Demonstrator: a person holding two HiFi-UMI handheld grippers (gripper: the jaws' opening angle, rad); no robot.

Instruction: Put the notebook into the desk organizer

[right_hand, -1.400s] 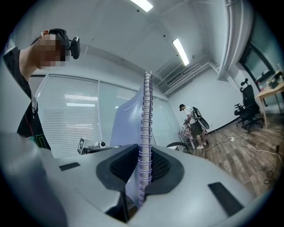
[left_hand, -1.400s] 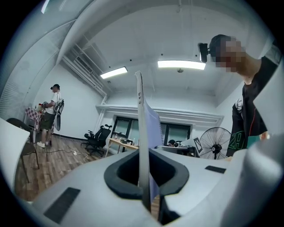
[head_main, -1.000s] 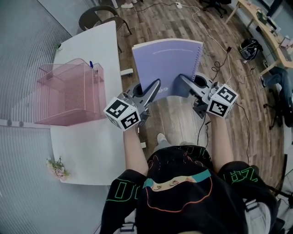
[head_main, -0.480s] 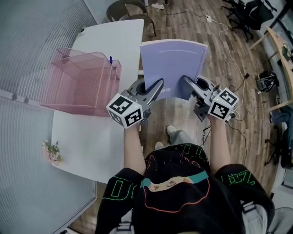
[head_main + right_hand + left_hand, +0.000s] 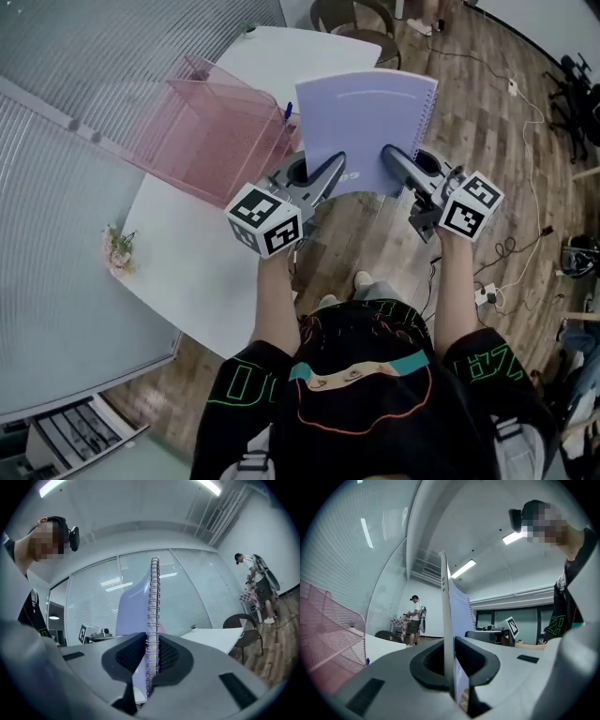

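A lilac spiral notebook (image 5: 368,127) hangs in the air between both grippers, held upright off the table's right edge. My left gripper (image 5: 330,174) is shut on its plain left edge, seen edge-on as the notebook (image 5: 446,620) in the left gripper view. My right gripper (image 5: 394,165) is shut on the wire-bound side, the notebook's spiral (image 5: 153,620) running up between the pads. The pink mesh desk organizer (image 5: 217,131) stands on the white table (image 5: 202,262), to the left of the notebook and open at the top.
A blue pen (image 5: 288,112) sticks up at the organizer's right corner. A small flower sprig (image 5: 118,251) lies at the table's left edge. A chair (image 5: 354,16) stands at the table's far end. Cables trail on the wood floor (image 5: 511,150); a person (image 5: 414,619) stands far off.
The view has swung, so the table and organizer now sit nearer the notebook. Both grippers keep the same hold, and the notebook has come closer to the organizer's right side.
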